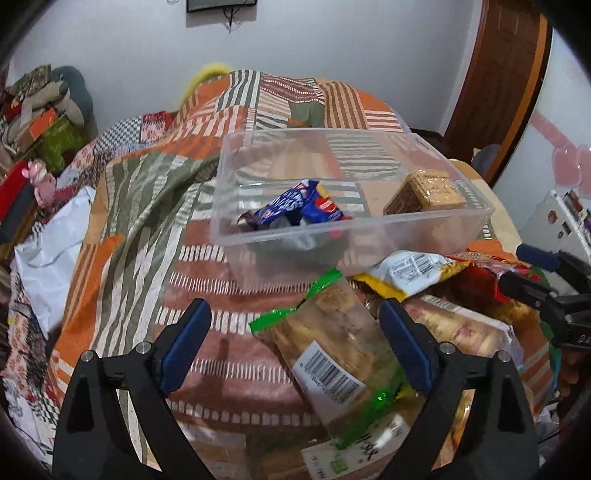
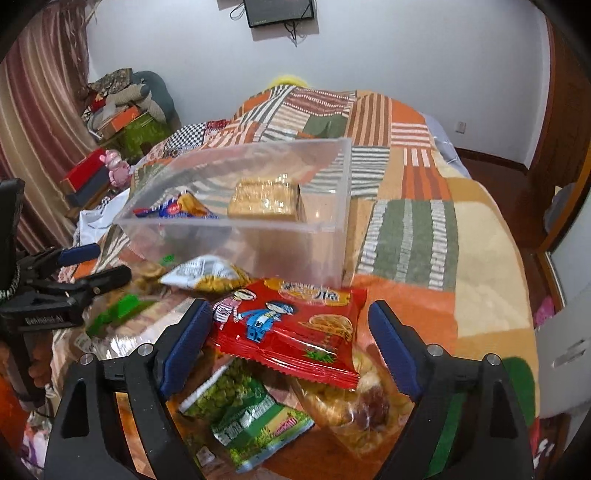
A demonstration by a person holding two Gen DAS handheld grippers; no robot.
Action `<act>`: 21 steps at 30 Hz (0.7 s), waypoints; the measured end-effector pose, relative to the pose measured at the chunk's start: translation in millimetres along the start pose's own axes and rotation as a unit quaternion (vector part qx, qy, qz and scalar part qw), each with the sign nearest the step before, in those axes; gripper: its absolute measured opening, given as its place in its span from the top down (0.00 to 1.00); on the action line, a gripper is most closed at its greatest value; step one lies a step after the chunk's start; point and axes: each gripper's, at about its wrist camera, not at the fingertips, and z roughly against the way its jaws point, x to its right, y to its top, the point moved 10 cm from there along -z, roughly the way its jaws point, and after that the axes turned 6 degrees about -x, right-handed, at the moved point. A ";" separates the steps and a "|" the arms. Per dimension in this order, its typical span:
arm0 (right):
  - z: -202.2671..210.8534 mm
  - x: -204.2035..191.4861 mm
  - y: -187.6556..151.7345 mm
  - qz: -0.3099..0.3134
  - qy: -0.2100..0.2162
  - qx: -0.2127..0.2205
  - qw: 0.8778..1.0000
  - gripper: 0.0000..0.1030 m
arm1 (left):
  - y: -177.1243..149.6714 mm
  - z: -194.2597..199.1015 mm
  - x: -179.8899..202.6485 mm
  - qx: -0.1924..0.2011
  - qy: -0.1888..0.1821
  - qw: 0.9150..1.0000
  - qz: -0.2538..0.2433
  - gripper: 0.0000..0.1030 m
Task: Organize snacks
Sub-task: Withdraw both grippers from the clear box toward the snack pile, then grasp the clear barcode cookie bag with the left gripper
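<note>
left gripper (image 1: 297, 339) | black frame | blue fingers (image 1: 186, 343) | silver screws | right gripper (image 2: 290, 341) alike

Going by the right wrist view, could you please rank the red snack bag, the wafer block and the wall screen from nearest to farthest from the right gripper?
1. Red snack bag, between the open right gripper fingers.
2. Wafer block, inside the clear bin beyond.
3. Wall screen, top, far wall.

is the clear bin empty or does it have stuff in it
Not empty: the clear bin holds a blue snack packet and a wrapped cracker block.
</note>
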 end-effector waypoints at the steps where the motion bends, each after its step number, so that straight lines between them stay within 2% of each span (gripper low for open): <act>1: 0.2 0.1 -2.8 0.000 0.000 -0.001 1.000 0.18 | -2.1 0.8 -3.7 -0.001 -0.001 1.000 0.004 0.09; 7: -1.1 5.2 -20.9 -0.015 0.016 -0.020 1.000 0.18 | -16.5 -0.1 -19.8 -0.014 0.017 1.000 -0.003 0.09; 10: 0.0 5.6 -24.7 -0.008 0.006 -0.020 1.000 0.18 | -23.8 -6.3 -23.8 -0.027 0.027 0.999 -0.010 0.09; 15: 2.5 2.5 -15.0 -0.014 0.014 -0.012 1.000 0.17 | -23.7 -16.0 -23.0 -0.035 0.017 0.999 -0.004 0.09; 19: -7.3 0.8 -9.0 -0.020 0.008 -0.018 1.000 0.04 | -21.8 -22.6 -18.5 -0.044 0.002 0.999 -0.003 0.09; 21: -13.2 -3.7 -10.2 -0.019 0.015 -0.021 0.999 0.03 | -21.5 -24.7 -17.4 -0.045 -0.005 0.999 -0.001 0.10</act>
